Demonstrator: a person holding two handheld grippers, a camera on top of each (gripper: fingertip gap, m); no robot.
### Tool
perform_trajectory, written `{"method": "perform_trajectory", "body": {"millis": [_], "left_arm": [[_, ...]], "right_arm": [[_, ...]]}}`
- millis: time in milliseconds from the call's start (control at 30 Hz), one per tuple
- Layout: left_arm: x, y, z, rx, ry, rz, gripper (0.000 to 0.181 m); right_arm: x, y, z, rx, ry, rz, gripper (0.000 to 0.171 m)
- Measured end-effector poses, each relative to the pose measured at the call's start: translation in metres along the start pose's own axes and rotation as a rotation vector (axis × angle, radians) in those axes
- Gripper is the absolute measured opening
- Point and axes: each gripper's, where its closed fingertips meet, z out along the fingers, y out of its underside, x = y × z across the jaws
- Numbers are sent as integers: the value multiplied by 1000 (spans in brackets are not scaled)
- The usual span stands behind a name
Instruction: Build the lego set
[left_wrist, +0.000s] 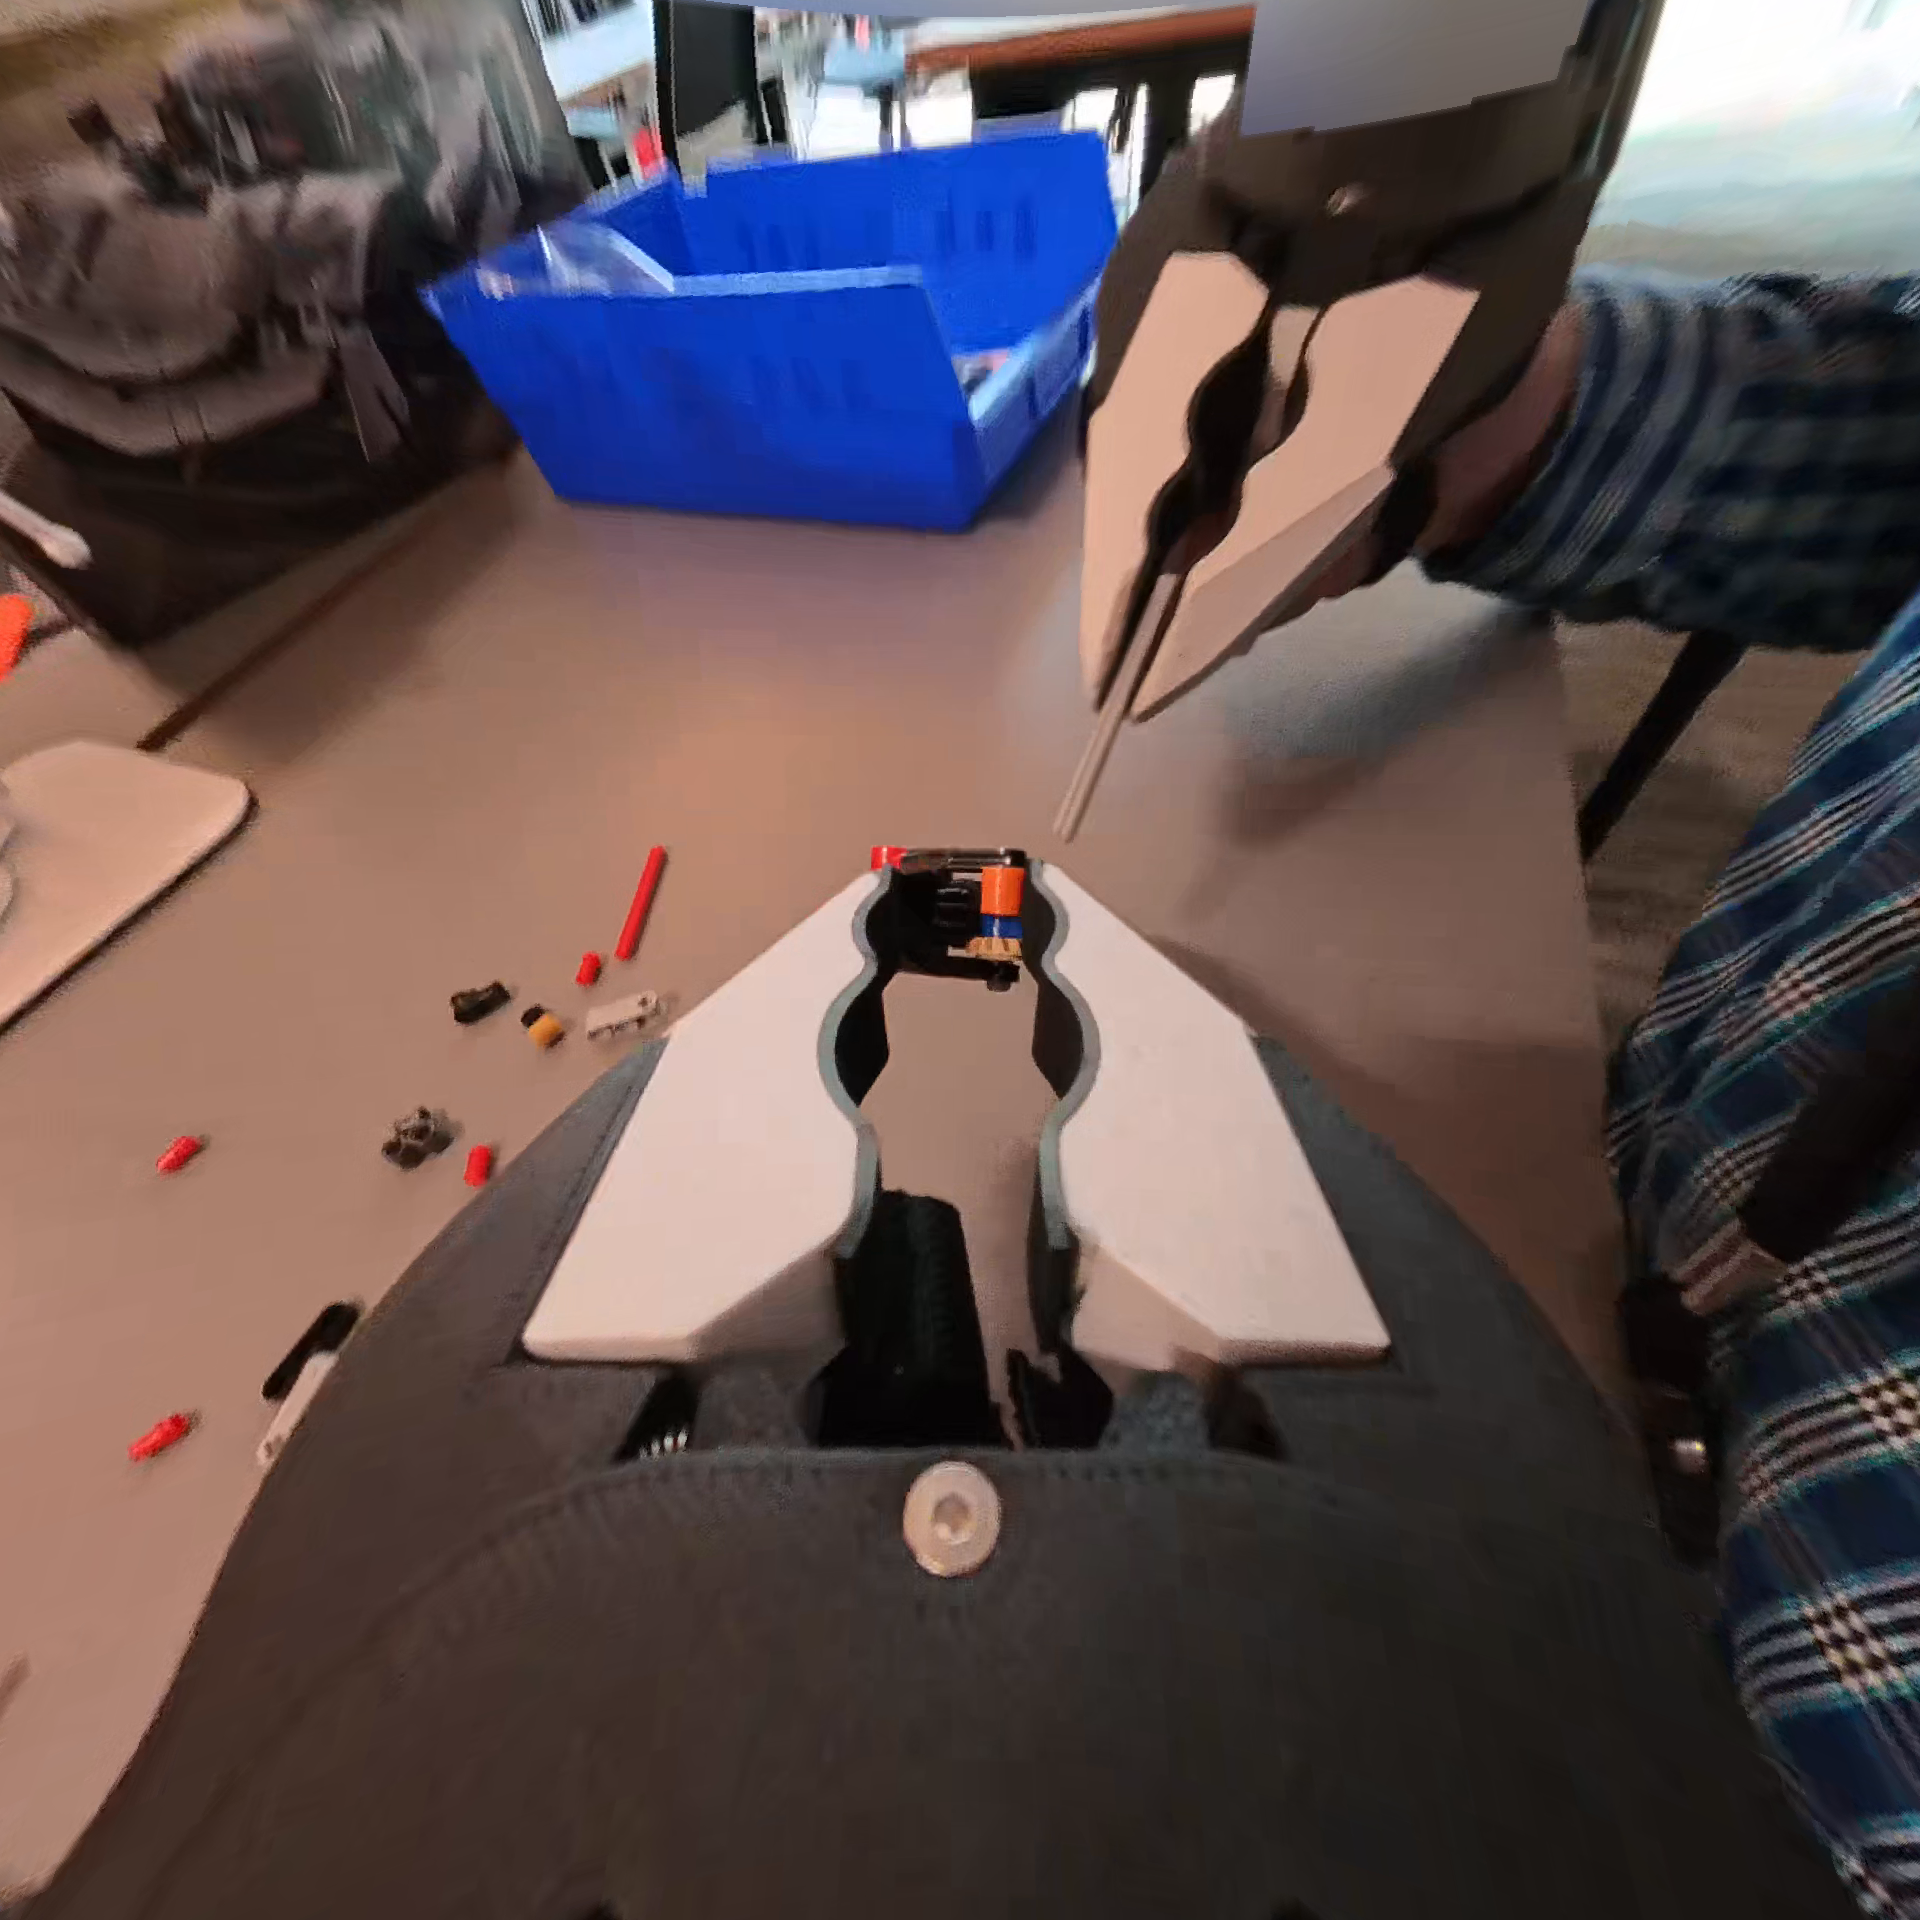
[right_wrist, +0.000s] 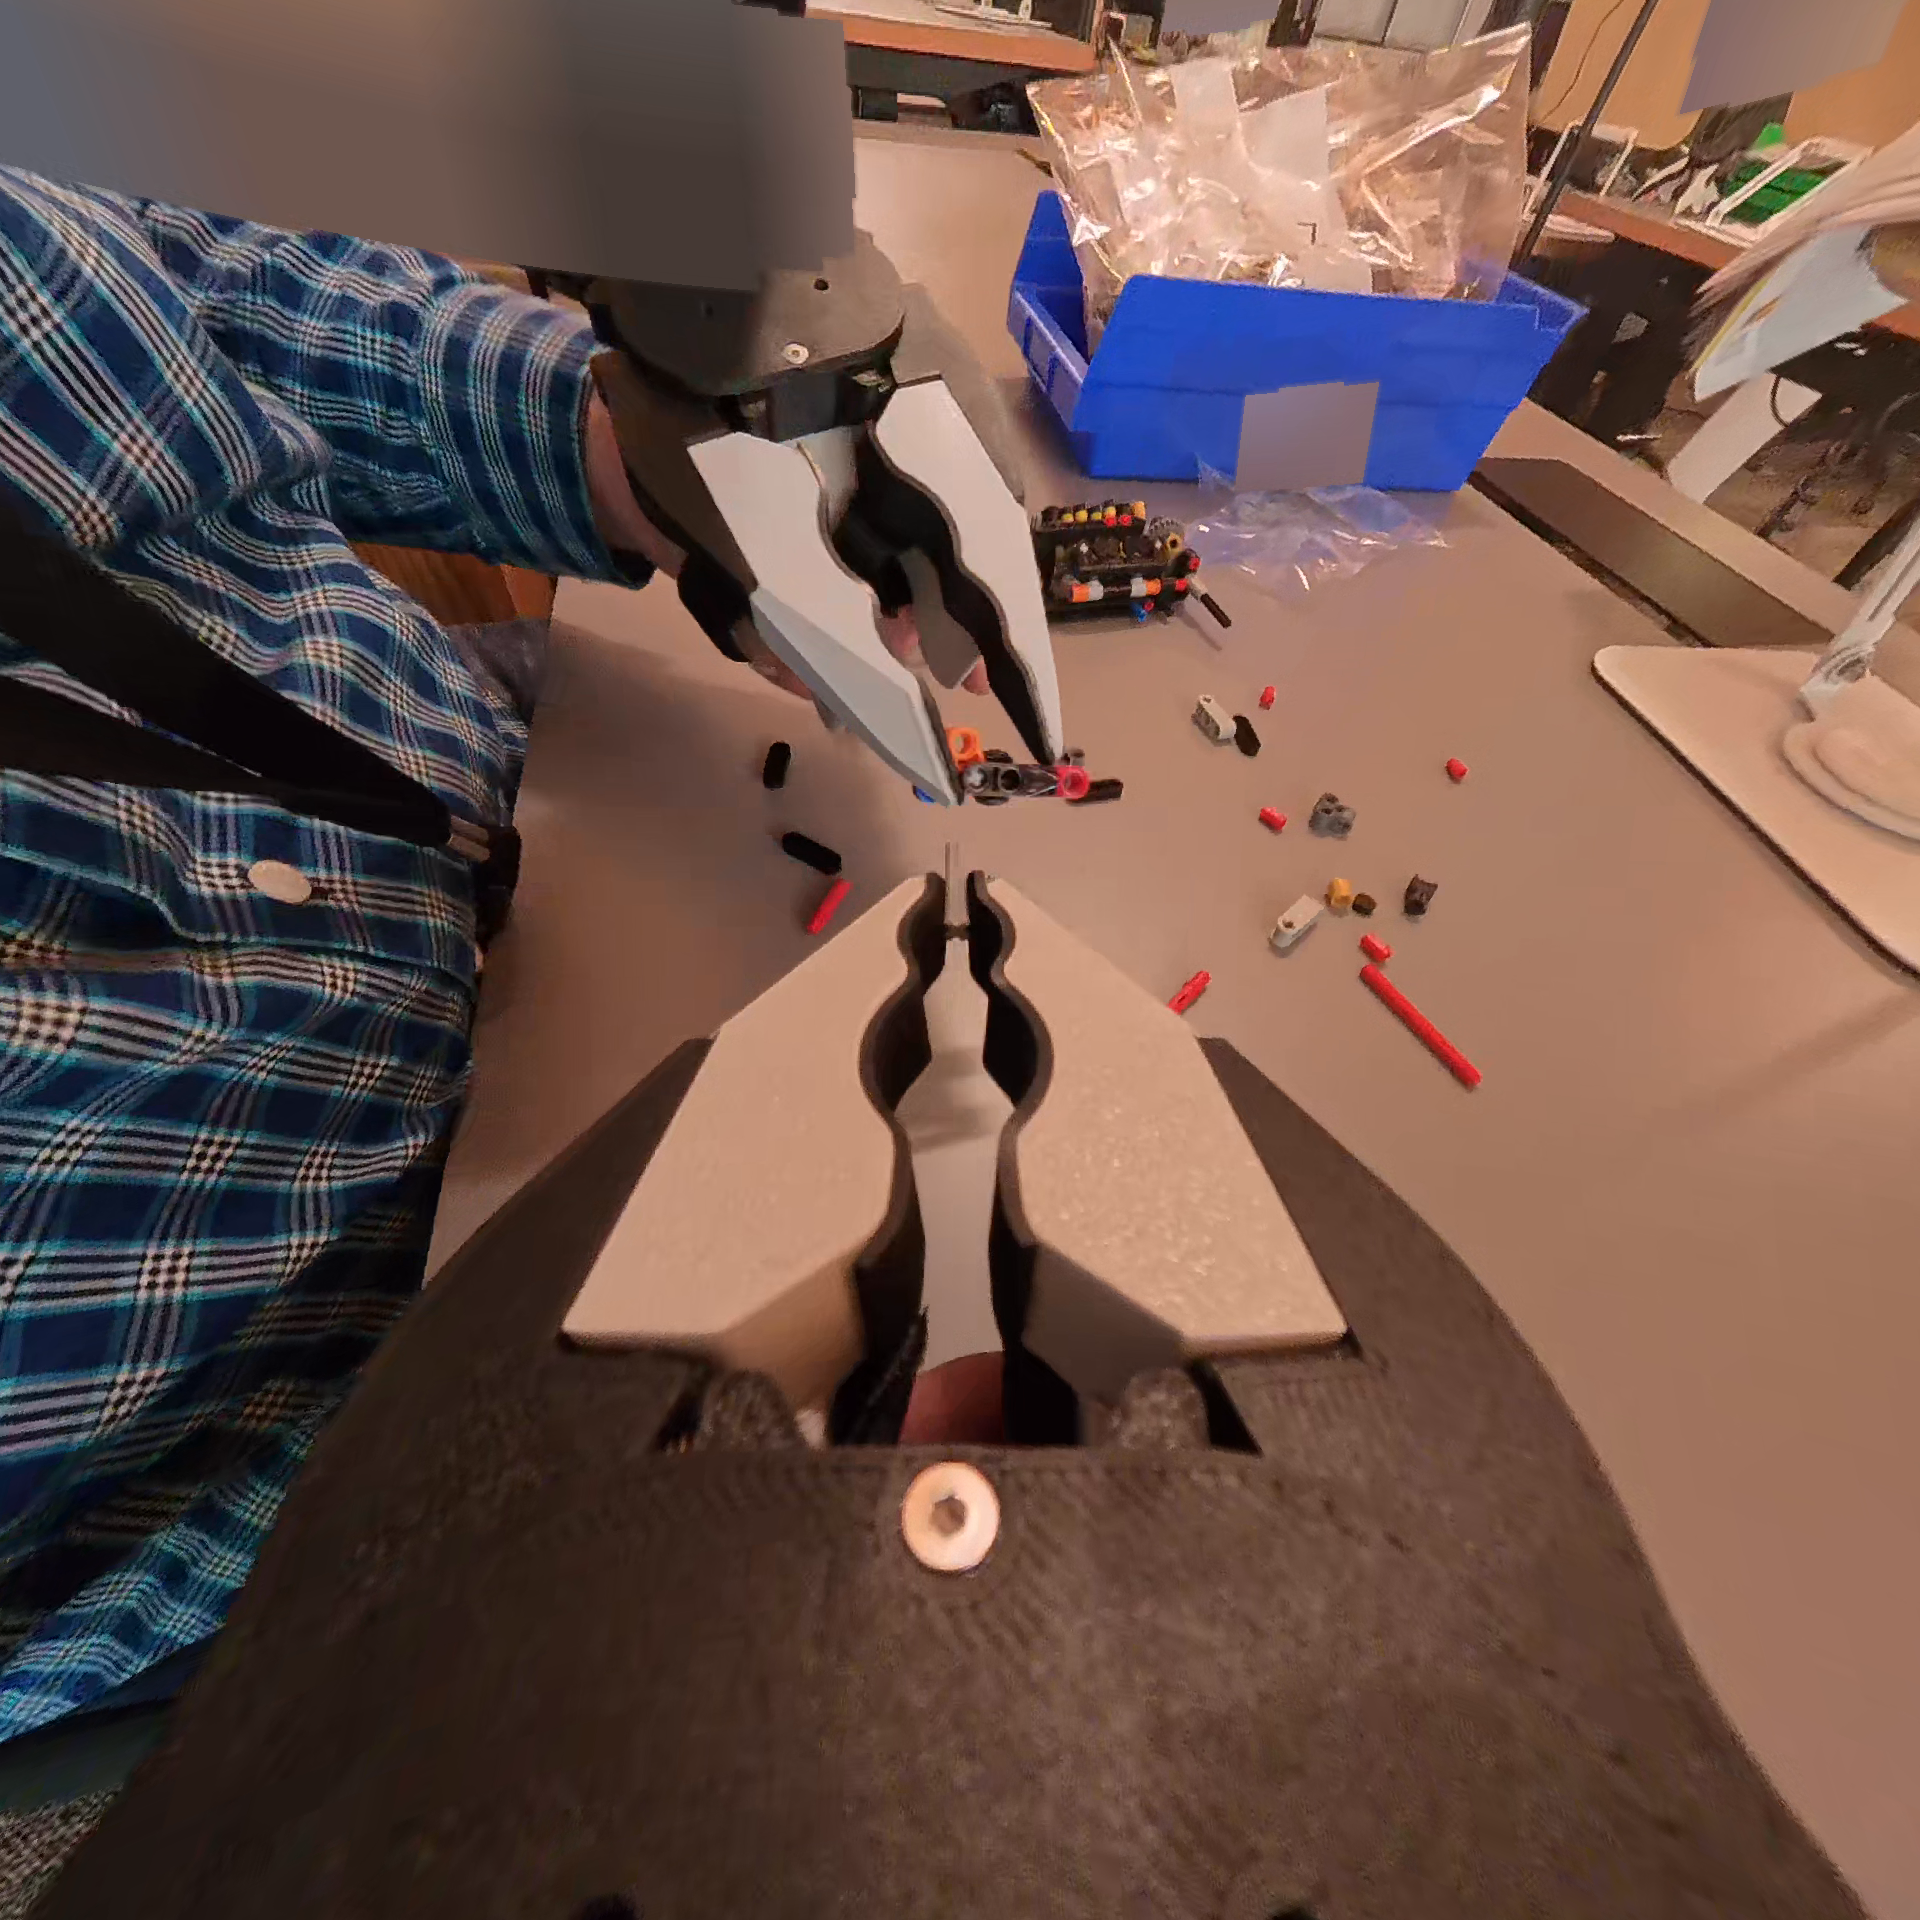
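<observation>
Grippers meet above our grey tabletop (right_wrist: 1558, 1195). We see the left gripper (left_wrist: 951, 914), its pale fingers part-closed, clamp a small black lego sub-assembly with orange, blue and red parts (left_wrist: 987, 909) just above the table. The right gripper (right_wrist: 951, 894), nearly closed, pinches a thin grey lego axle (right_wrist: 951, 883) whose tip points at that sub-assembly, just short of it. Loose red pins (right_wrist: 1273, 819) and a long red axle (right_wrist: 1418, 1025) lie scattered near a blue plastic bin (right_wrist: 1299, 384).
</observation>
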Motion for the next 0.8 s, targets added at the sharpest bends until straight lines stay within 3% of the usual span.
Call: {"method": "perform_trajectory", "body": {"millis": [267, 733, 800], "left_arm": [[1, -17, -10, 132, 4, 50, 22], [11, 13, 3, -20, 14, 132, 22], [16, 14, 4, -19, 33, 135, 9]], "right_arm": [[5, -21, 4, 24, -26, -26, 1], [-3, 3, 15, -23, -123, 26, 0], [-2, 6, 16, -25, -128, 48, 1]]}}
